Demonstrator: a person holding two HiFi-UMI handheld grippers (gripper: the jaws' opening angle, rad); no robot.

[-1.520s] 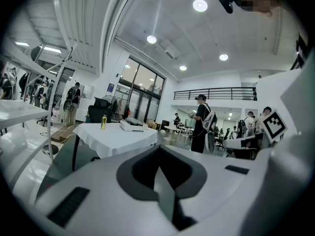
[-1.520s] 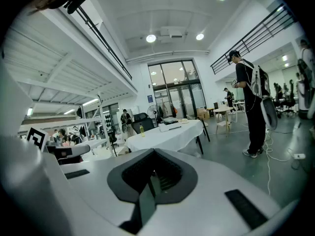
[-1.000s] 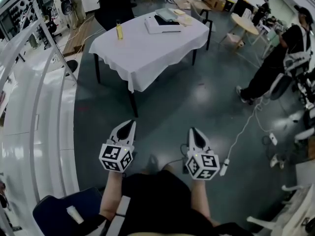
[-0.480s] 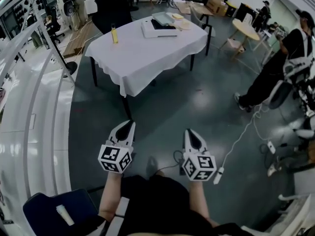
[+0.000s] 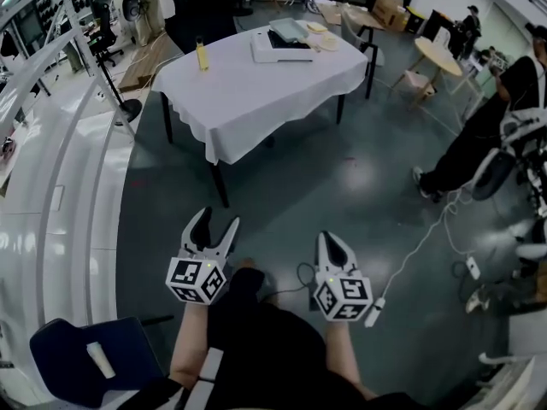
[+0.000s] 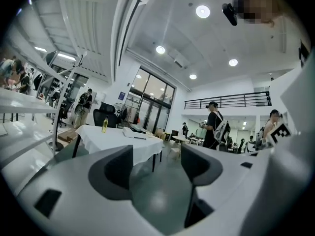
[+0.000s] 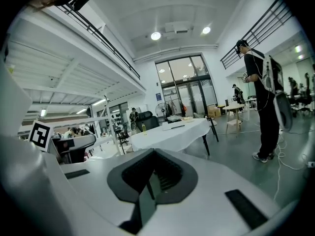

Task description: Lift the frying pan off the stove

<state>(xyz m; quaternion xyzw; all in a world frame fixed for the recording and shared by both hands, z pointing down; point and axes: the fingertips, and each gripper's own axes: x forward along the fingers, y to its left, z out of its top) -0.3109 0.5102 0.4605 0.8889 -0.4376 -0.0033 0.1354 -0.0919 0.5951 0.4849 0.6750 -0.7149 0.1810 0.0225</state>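
A table under a white cloth (image 5: 256, 88) stands across the room. A flat white appliance (image 5: 280, 49) with a grey item (image 5: 286, 31) on top lies at its far end; from here I cannot tell it as a pan. Both grippers hang over the dark floor, well short of the table. My left gripper (image 5: 214, 227) is open; its jaws have just been opening, with nothing between them. The left gripper (image 6: 156, 171) points at the table (image 6: 118, 136). My right gripper (image 5: 330, 244) is shut and empty. The right gripper (image 7: 152, 176) also faces the table (image 7: 172, 131).
A yellow bottle (image 5: 203, 55) stands on the table's left end. A person in black (image 5: 479, 118) stands at the right. A cable with a power strip (image 5: 374, 311) lies on the floor by my right gripper. White railings (image 5: 51, 143) run along the left; a blue chair (image 5: 85, 361) sits behind.
The left gripper's jaws have swung apart from shut. Both grippers have shifted slightly lower in the head view, and the table sits a little nearer.
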